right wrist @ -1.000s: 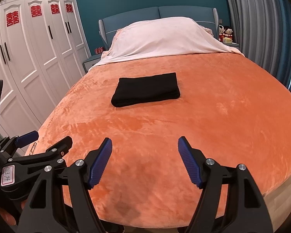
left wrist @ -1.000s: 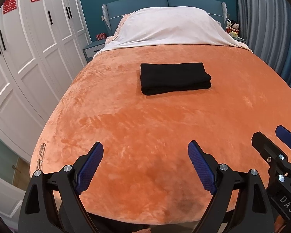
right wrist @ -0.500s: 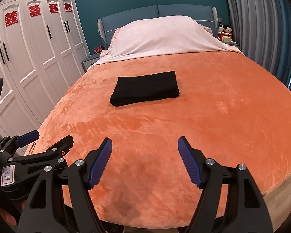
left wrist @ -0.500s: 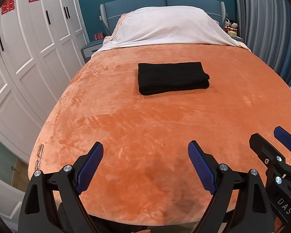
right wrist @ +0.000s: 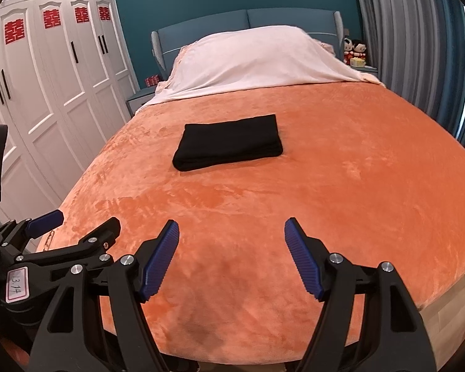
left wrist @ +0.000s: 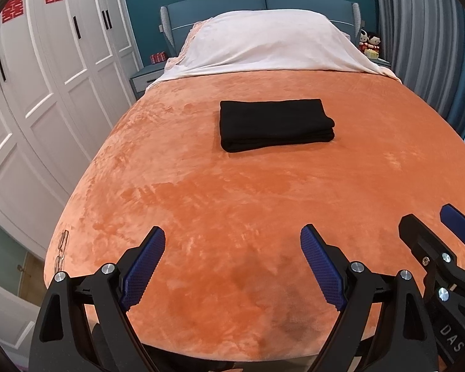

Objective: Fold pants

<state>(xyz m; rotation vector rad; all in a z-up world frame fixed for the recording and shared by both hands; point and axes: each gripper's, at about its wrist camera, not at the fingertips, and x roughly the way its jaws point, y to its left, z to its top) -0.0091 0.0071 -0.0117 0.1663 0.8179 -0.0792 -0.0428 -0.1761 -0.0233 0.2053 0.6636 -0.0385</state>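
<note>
Black pants (left wrist: 276, 124) are folded into a compact rectangle, lying flat on the orange blanket (left wrist: 232, 204) mid-bed, a bit toward the pillow end. Stacked fold layers show along the right edge in the left wrist view. Nothing touches them.

Left gripper (left wrist: 232, 266): jaws spread wide, holding nothing, over the foot end of the bed, well apart from the pants. Right gripper (right wrist: 231, 259): jaws also spread wide, holding nothing, same zone at the foot end. The two sit side by side; each shows at the edge of the other's view.

Right wrist view: pants (right wrist: 229, 142) sit left of centre, slightly skewed; the fold looks closed and rounded on the near-left corner.

Background: white cover (left wrist: 263, 46) over the pillows at the headboard (left wrist: 263, 3), white wardrobe (left wrist: 46, 93) with red paper cut-outs on the left, grey curtain (left wrist: 418, 31) on the right, two small dolls (right wrist: 355, 50) on the nightstand.
</note>
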